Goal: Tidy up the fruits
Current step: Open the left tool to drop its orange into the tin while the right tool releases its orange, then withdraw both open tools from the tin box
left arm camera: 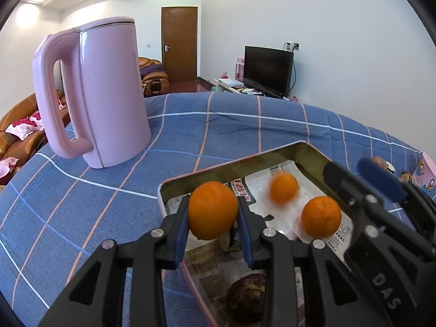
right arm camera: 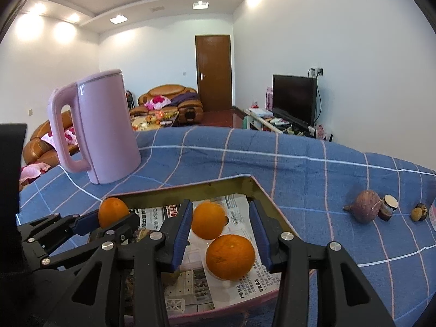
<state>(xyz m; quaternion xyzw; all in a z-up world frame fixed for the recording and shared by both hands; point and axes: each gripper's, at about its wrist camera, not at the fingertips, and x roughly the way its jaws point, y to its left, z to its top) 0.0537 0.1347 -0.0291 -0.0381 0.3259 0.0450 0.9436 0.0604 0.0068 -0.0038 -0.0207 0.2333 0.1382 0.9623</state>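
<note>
My left gripper is shut on an orange and holds it above the near left part of a metal tin tray lined with newspaper. It also shows in the right wrist view with its orange. Two more oranges lie in the tray: one blurred, one still. My right gripper is open above the tray, with the blurred orange and the still orange between its fingers. A dark brown fruit lies in the tray's near corner.
A pink kettle stands on the blue checked cloth at the back left. To the right of the tray lie a purple-brown round fruit, a cut piece and a small dark fruit. A pink box edge stands far right.
</note>
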